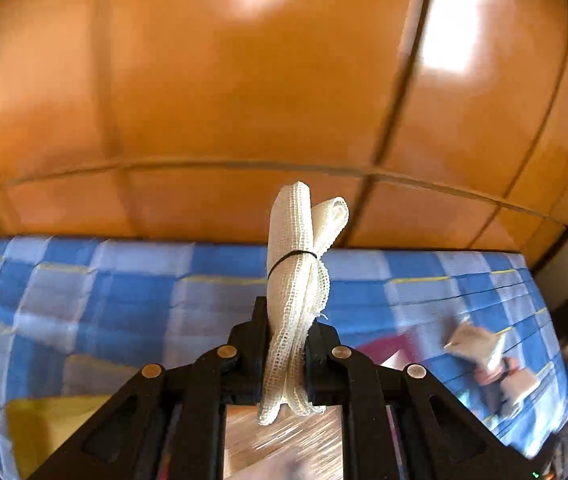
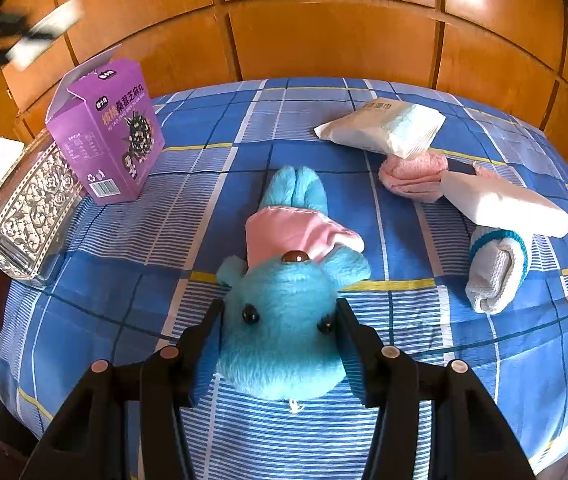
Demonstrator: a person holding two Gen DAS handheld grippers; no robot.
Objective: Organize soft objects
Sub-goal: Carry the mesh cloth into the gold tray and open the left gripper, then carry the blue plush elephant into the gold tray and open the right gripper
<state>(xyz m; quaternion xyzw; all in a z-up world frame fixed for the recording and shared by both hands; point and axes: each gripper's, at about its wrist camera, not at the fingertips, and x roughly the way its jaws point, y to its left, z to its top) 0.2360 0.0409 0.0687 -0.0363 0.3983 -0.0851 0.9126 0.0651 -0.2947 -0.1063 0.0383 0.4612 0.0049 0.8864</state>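
Note:
My left gripper (image 1: 284,328) is shut on a cream mesh cloth bundle (image 1: 300,280) tied with a black band, held in the air above the blue checked tablecloth (image 1: 123,292). My right gripper (image 2: 279,312) has its fingers on both sides of the head of a blue plush toy (image 2: 284,320) with a pink shirt that lies on the tablecloth (image 2: 163,208). The jaws touch the plush head. To the right lie a pink cloth roll (image 2: 412,172), a white rolled sock with a blue band (image 2: 496,272) and two white tissue packs (image 2: 384,128), (image 2: 504,204).
A purple carton (image 2: 107,132) stands at the back left next to an ornate silver box (image 2: 27,216). Orange wooden panels (image 2: 324,32) rise behind the table. The left gripper shows blurred at the upper left of the right wrist view (image 2: 23,40).

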